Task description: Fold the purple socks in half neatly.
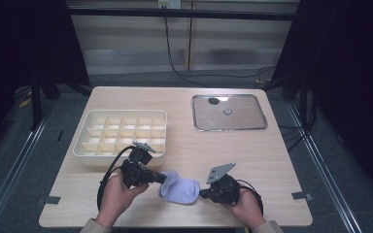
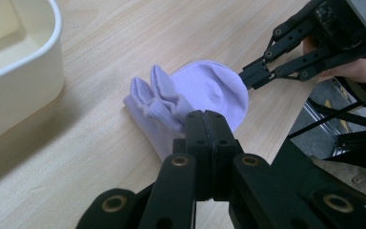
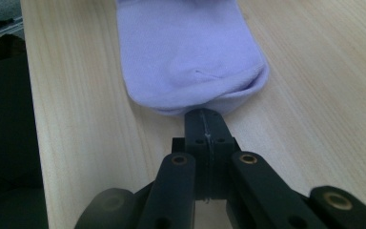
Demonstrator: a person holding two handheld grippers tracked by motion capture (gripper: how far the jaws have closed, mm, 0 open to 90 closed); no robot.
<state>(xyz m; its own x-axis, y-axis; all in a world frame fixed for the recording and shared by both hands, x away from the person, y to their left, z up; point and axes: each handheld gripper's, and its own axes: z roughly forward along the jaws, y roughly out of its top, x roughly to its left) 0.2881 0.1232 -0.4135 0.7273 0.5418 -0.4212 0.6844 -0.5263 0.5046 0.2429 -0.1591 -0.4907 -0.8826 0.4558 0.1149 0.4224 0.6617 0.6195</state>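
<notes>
A folded lavender sock (image 1: 179, 189) lies on the wooden table (image 1: 184, 99) near its front edge, between both grippers. My left gripper (image 1: 162, 178) reaches it from the left with its jaws pressed together. In the left gripper view the bunched ribbed cuff (image 2: 164, 102) runs in under my left gripper (image 2: 208, 115), which seems to pinch it. My right gripper (image 1: 202, 193) comes from the right, also shut. In the right gripper view the sock (image 3: 190, 52) lies flat and my right gripper (image 3: 204, 113) touches its rounded toe edge; no fabric shows between those jaws.
A cream divided organiser box (image 1: 90, 154) stands just behind the left hand. A shallow metal tray (image 1: 229, 127) holding two small items sits at the back right. The table's front edge runs close under both hands.
</notes>
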